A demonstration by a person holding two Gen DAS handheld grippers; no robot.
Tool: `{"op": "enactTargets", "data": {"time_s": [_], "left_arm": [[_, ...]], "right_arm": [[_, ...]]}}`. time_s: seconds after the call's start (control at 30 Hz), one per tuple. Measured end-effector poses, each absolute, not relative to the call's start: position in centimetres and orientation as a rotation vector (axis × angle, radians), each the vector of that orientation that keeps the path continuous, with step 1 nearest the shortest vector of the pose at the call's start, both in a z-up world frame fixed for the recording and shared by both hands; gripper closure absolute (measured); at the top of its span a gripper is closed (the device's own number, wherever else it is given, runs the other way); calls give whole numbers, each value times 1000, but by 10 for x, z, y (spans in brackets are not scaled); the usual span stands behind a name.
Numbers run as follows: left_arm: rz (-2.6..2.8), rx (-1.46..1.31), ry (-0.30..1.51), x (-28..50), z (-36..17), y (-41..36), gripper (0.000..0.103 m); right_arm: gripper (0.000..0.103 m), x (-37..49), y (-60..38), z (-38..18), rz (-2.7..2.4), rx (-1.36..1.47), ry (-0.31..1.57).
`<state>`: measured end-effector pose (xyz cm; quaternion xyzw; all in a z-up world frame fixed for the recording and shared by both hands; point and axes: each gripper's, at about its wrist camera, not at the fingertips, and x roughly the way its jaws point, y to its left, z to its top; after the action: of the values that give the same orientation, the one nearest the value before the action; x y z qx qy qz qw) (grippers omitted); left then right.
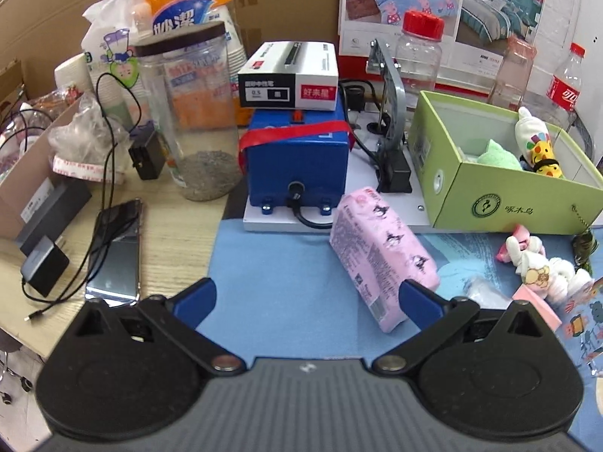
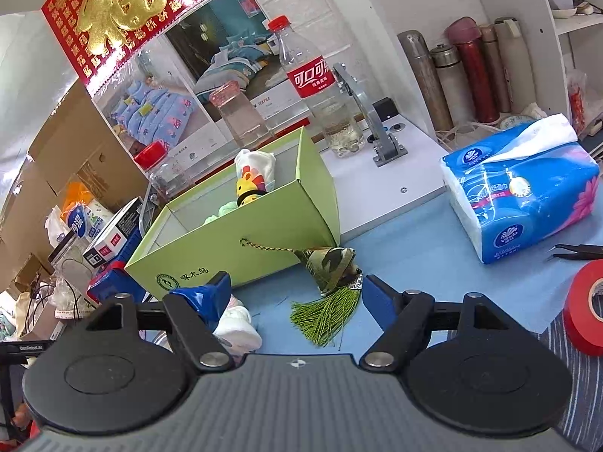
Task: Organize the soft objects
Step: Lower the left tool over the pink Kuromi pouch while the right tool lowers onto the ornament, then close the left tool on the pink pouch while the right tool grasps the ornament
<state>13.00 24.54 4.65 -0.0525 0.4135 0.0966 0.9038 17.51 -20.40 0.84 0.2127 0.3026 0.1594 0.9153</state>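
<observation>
In the left wrist view, my left gripper point(image 1: 307, 297) is open above the blue mat. A pink tissue pack point(image 1: 380, 252) lies slanted on the mat, its near end right beside the right fingertip point(image 1: 412, 295). The green box point(image 1: 490, 192) at the right holds a white sock doll point(image 1: 533, 132), a yellow chick point(image 1: 542, 158) and a green plush point(image 1: 495, 154). In the right wrist view, my right gripper point(image 2: 297, 286) is open. A green tasselled sachet point(image 2: 333, 263) lies between its fingers, unpressed. A white plush point(image 2: 237, 326) lies by the left finger, in front of the green box point(image 2: 245, 241).
A clear jar point(image 1: 196, 120), a blue machine point(image 1: 297, 158) with a carton on it, a phone point(image 1: 117, 248) and cables crowd the left. Bottles stand behind the box. A blue tissue pack point(image 2: 524, 192), tweezers point(image 2: 576, 251) and red tape roll point(image 2: 586, 310) lie at the right.
</observation>
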Motion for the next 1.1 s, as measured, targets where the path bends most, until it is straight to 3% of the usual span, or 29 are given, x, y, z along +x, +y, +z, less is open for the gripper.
{"op": "enactTargets", "data": {"time_s": [0.43,0.77,1.1], "left_arm": [[124,-224,890,172,28,222,1],[127,-247,921,187,20,222,1],[150,-224,962,209,0,213,0]], "right_arm": [[39,195,-211,-8,268,369,705],[39,267,-165,-38,286,202,791],[36,264,-132,-55,220,-65,661]]}}
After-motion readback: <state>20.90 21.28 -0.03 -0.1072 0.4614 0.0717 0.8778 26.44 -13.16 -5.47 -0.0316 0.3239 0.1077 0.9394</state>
